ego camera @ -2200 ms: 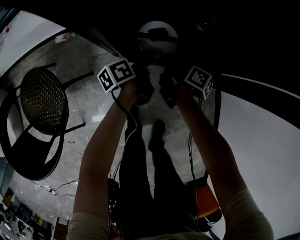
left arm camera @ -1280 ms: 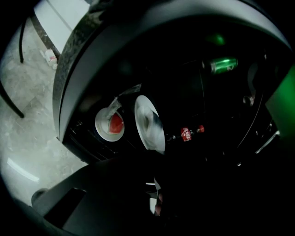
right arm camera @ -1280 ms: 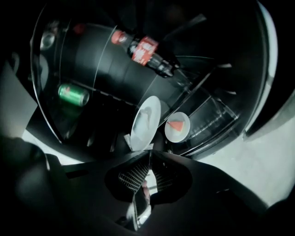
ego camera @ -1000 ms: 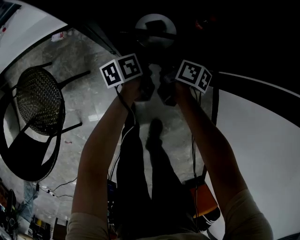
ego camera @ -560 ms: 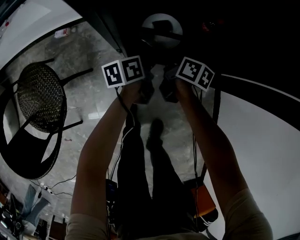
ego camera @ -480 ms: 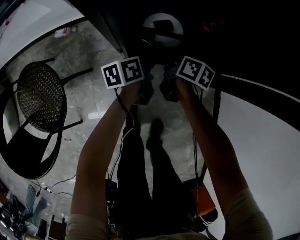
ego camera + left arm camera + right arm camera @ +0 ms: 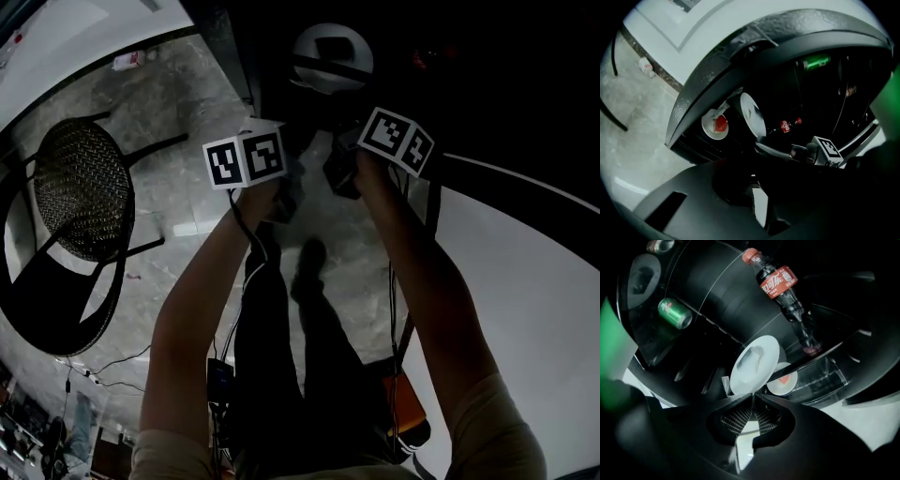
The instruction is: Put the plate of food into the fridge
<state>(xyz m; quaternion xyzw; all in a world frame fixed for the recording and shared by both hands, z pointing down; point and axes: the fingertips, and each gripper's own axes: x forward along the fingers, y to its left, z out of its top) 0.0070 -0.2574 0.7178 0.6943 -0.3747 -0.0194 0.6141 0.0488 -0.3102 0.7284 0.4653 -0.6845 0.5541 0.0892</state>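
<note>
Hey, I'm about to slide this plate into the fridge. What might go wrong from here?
The right gripper pinches the plate only at its rim, so it may tip and shed the food. The cola bottle and the small bowl sit close beyond it; pushing in may knock them.

White plate (image 7: 754, 364); cola bottle (image 7: 780, 284) red-labelled (red cap too); green can (image 7: 675, 313); grey marbled floor (image 7: 178, 202); black mesh chair (image 7: 84, 202).
</note>
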